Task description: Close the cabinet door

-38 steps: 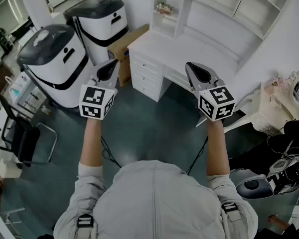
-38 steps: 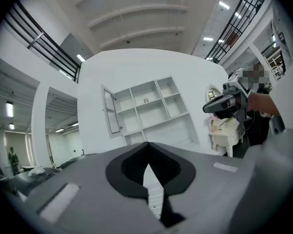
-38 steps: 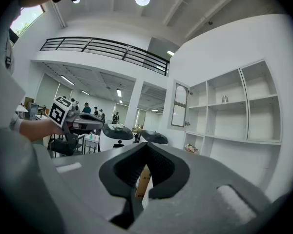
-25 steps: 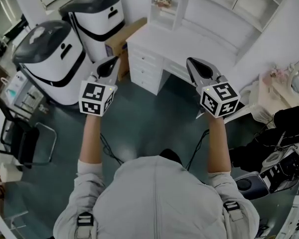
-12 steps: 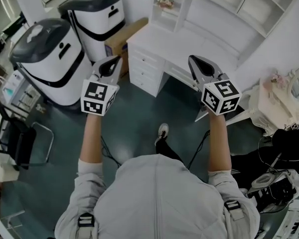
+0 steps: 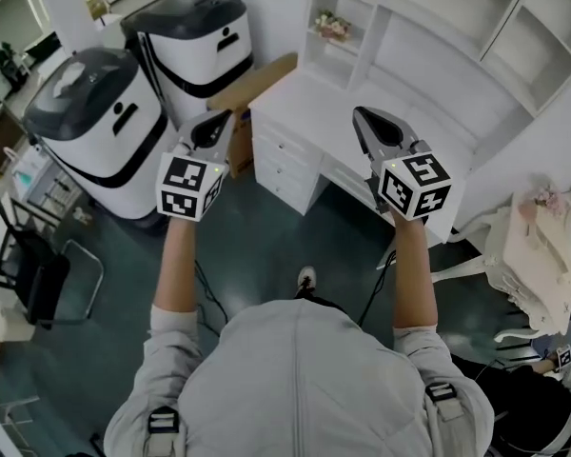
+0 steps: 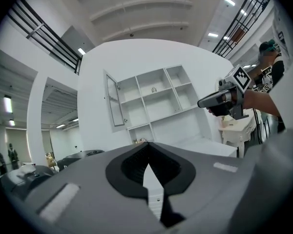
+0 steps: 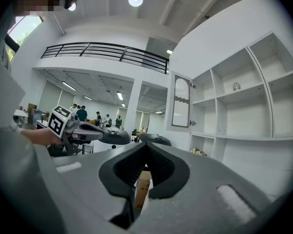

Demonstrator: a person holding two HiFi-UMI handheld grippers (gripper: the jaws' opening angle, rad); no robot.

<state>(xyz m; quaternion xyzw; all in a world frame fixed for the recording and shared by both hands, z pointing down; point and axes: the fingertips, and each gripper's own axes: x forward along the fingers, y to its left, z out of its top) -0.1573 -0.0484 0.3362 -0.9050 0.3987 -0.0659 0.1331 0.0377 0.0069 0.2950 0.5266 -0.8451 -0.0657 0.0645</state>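
The white cabinet door (image 7: 115, 101) stands open at the upper left of a white wall shelf unit (image 7: 158, 99), above a white desk (image 6: 333, 93). The right gripper view shows the same door (image 8: 180, 103), edge toward the shelves. In the head view both grippers are held level in front of the person, short of the desk. The left gripper (image 6: 214, 120) is shut and empty, its tips meeting (image 7: 147, 145). The right gripper (image 6: 362, 114) also looks shut with nothing in it (image 8: 145, 145). Neither touches the door.
Two large white-and-black machines (image 6: 95, 131) (image 6: 195, 41) stand at the left. A cardboard box (image 6: 252, 89) leans beside the desk's drawers (image 6: 281, 165). A black chair (image 6: 29, 274) is at far left, a small white table (image 6: 542, 246) at right. Cables trail on the dark floor.
The person has stepped forward, a foot showing below. Both grippers have travelled toward the desk and shelves, which now lie closer. Both jaws stay as they were.
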